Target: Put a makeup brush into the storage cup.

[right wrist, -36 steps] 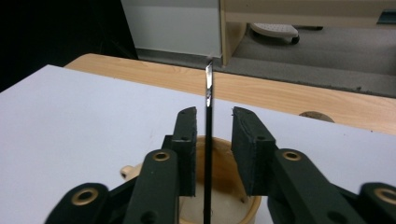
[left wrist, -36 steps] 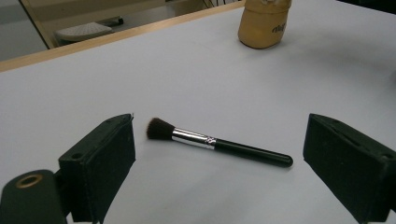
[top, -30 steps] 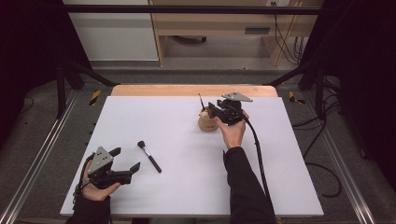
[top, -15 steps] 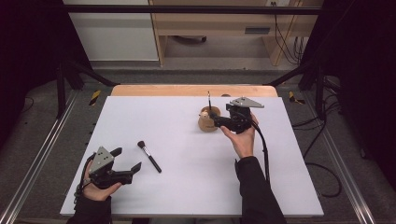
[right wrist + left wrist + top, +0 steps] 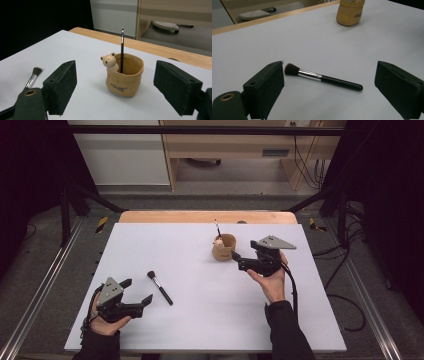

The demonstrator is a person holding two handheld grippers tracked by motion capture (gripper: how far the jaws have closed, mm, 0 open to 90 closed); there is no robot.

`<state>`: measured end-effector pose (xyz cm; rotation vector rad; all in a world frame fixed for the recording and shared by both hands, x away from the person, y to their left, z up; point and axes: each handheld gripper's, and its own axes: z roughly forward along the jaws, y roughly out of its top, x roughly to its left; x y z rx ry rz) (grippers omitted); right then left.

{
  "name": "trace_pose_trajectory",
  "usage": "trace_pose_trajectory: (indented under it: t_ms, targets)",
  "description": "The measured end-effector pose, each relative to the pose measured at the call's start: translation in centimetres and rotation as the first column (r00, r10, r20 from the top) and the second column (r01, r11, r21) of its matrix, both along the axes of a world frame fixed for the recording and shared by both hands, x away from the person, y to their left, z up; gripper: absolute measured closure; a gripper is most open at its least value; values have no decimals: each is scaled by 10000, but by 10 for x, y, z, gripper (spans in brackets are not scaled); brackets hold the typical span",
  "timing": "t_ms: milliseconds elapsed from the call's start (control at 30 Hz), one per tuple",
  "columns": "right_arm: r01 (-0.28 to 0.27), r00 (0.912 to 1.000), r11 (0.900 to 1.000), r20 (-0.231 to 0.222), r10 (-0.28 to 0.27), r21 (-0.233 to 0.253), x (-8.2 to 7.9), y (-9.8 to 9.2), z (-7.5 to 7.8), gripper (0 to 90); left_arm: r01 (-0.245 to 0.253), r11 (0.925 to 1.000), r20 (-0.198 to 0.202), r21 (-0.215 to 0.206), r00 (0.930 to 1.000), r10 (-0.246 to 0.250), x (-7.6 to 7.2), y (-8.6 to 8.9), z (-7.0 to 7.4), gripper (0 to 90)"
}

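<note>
A tan bear-shaped holder cup stands on the white table, with a thin black brush upright inside it. A black makeup brush lies flat at the left-middle of the table. My right gripper is open, just right of the cup, jaws apart and empty. Near the front left edge my left gripper is open too, its jaws pointing at the lying brush a short way ahead.
The white table top has a wooden strip along its far edge. Black frame rails run along both sides. A cable trails from the right gripper down the forearm.
My right gripper has let go of the thin brush in the cup and drawn back to the right and toward me, open. The left gripper has stayed put.
</note>
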<state>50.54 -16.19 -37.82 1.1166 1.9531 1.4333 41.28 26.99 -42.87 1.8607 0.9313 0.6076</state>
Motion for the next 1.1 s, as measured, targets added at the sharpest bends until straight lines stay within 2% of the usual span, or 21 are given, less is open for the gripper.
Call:
trace_pose_trajectory:
  t_ms: [167, 467, 667, 1100]
  targets:
    - [5, 9997, 10000, 224, -4, -66, -15, -11, -5, 166, 28, 10000, 18, 73, 10000, -28, 0, -1, 0, 82]
    - [88, 9993, 10000, 352, -86, -44, -38, -33, -11, 135, 47, 10000, 13, 67, 10000, -47, -1, -3, 0, 81]
    - [60, 9992, 9999, 384, -64, 81, -52, -43, -14, 122, 22, 10000, -66, -10, 10000, -22, -1, -4, 0, 81]
    - [72, 9992, 9998, 399, -65, -168, -74, -57, -22, 107, -24, 9999, -29, -140, 10000, 24, -1, -4, 2, 81]
